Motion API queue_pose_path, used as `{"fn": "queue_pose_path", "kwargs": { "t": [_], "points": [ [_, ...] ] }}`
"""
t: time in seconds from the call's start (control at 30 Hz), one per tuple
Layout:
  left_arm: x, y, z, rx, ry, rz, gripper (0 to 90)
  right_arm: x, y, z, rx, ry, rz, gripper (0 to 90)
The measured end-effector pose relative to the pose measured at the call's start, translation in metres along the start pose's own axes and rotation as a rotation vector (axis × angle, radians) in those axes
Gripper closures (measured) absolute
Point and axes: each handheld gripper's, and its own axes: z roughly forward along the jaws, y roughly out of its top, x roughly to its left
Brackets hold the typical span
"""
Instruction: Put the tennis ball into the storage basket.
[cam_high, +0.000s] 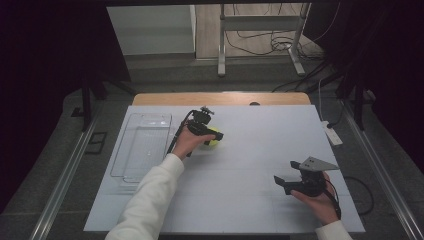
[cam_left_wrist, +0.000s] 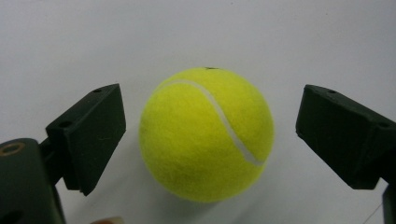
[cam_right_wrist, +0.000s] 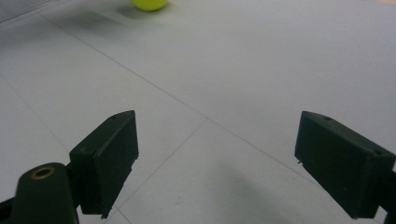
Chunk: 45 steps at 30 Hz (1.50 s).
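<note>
One tennis ball (cam_left_wrist: 206, 134) sat between the left gripper's (cam_high: 212, 138) parted jaws; one clear tray (cam_high: 131, 150) lay beside it on the white table (cam_high: 250, 200); the right gripper (cam_high: 286, 181) gaped too.

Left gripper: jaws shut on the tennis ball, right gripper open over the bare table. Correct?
Not quite. The left gripper is open: the left gripper view shows gaps between both jaws and the tennis ball. The right gripper is open over the bare table, as you said.

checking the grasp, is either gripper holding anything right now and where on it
Nothing is held. The left gripper has its jaws open on either side of the tennis ball, with gaps both sides. The right gripper is open over the table.
</note>
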Motion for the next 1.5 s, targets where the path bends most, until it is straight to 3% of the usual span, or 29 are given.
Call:
{"fn": "queue_pose_path", "kwargs": {
  "t": [0.33, 0.57, 0.97, 1.5],
  "points": [
    [0.0, -0.001, 0.008, 0.027, -0.004, -0.007, 11.5, 0.0, 0.0, 0.0, 0.0, -0.001, 0.0, 14.1],
    [0.001, -0.001, 0.008, 0.031, 0.016, -0.011, 25.0, 0.0, 0.0, 0.0, 0.001, -0.002, -0.001, 14.2],
    [-0.002, -0.001, 0.004, 0.025, 0.03, 0.015, 26.3, 0.0, 0.0, 0.0, 0.001, -0.004, -0.001, 14.2],
    [-0.002, -0.003, -0.011, -0.009, 0.017, 0.023, 26.4, 0.0, 0.0, -0.001, 0.0, -0.005, -0.002, 14.2]
  ]
}}
